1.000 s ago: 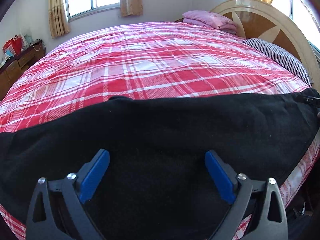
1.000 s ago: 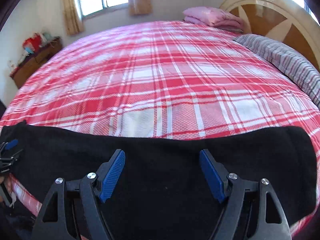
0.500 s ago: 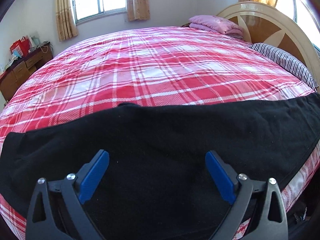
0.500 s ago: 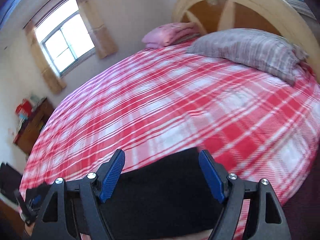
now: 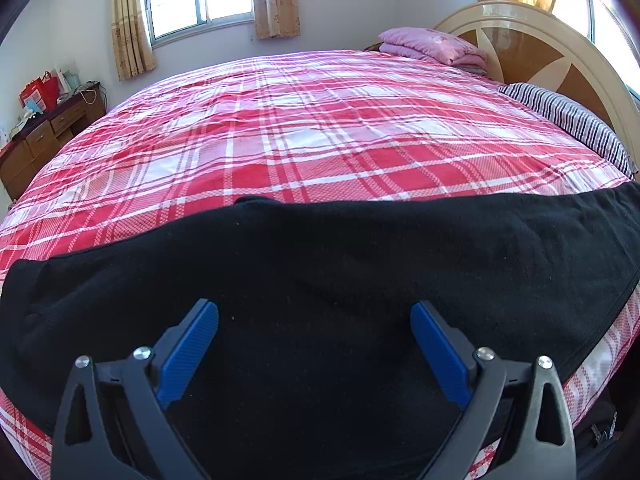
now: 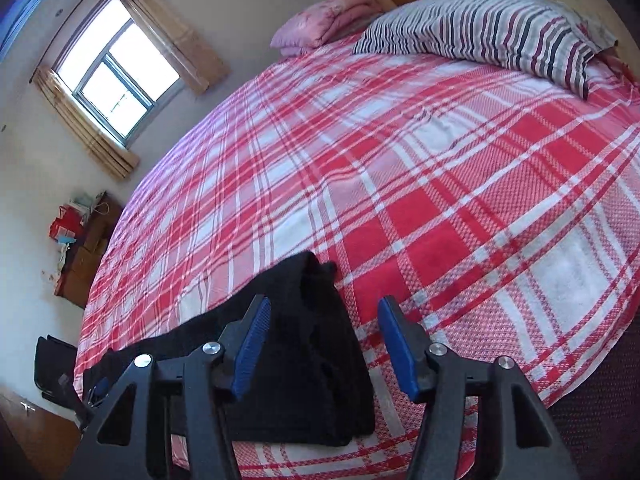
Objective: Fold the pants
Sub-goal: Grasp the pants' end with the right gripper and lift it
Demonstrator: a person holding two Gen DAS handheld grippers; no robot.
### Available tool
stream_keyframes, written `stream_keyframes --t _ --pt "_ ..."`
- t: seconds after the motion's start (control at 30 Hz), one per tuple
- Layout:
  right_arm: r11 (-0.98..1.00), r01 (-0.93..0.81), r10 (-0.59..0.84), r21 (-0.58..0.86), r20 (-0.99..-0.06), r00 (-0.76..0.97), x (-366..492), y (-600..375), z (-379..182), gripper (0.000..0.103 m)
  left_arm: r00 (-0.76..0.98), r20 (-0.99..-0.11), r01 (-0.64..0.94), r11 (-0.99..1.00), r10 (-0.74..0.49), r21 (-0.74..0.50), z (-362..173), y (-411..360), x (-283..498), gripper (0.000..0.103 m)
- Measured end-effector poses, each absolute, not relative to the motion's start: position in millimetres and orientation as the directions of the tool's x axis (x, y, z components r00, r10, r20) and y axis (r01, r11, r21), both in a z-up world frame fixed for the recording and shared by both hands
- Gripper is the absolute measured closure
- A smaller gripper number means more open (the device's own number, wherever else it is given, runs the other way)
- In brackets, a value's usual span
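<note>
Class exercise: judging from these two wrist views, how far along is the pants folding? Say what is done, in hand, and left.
Done: the black pants lie stretched along the near edge of the plaid bed. In hand: the right gripper is closing around one end of them; the left gripper hovers open over the middle. Left: no end-to-end fold yet.

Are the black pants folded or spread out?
Spread out: the pants lie flat along the bed edge, full length. Whether their legs are stacked, cannot tell.
</note>
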State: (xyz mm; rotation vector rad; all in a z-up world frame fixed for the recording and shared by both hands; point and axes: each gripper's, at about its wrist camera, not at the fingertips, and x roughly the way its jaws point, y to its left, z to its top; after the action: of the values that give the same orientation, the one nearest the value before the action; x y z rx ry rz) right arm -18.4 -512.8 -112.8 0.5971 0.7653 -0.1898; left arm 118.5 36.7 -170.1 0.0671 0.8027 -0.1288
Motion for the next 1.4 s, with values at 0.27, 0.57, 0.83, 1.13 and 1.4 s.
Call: stream_keyframes --t 0.27,0.57,0.83,1.13,1.4 --pt "0.815 0.372 0.072 0.444 -0.716 0.695 -19.2 -518.0 -122.4 0.062 0.688 -0.720 0.141 0.990 -0.089 0.013 -170.2 35.9 118.4 0.003" --pt "0.875 0.353 0.030 0.332 -0.764 0.644 -15.4 -502.8 -121.8 0.074 0.689 -0.719 0.143 0.990 -0.092 0.010 -171.2 35.9 118.4 0.002" --pt "0.845 0.325 0.098 0.424 -0.721 0.686 -17.4 -504.8 -117.3 0.091 0.688 -0.720 0.143 0.990 -0.094 0.008 -171.6 35.6 118.6 0.002" --pt "0.867 0.290 0.080 0.407 -0.685 0.724 -20.1 -480.7 -87.3 0.092 0.687 -0.720 0.144 0.990 -0.096 0.006 -171.8 35.3 119.1 0.002" --pt "0.866 0.243 0.119 0.438 -0.651 0.750 -16.5 -443.1 -66.1 0.092 0.684 -0.722 0.144 0.990 -0.103 -0.005 -170.1 36.3 119.0 0.002"
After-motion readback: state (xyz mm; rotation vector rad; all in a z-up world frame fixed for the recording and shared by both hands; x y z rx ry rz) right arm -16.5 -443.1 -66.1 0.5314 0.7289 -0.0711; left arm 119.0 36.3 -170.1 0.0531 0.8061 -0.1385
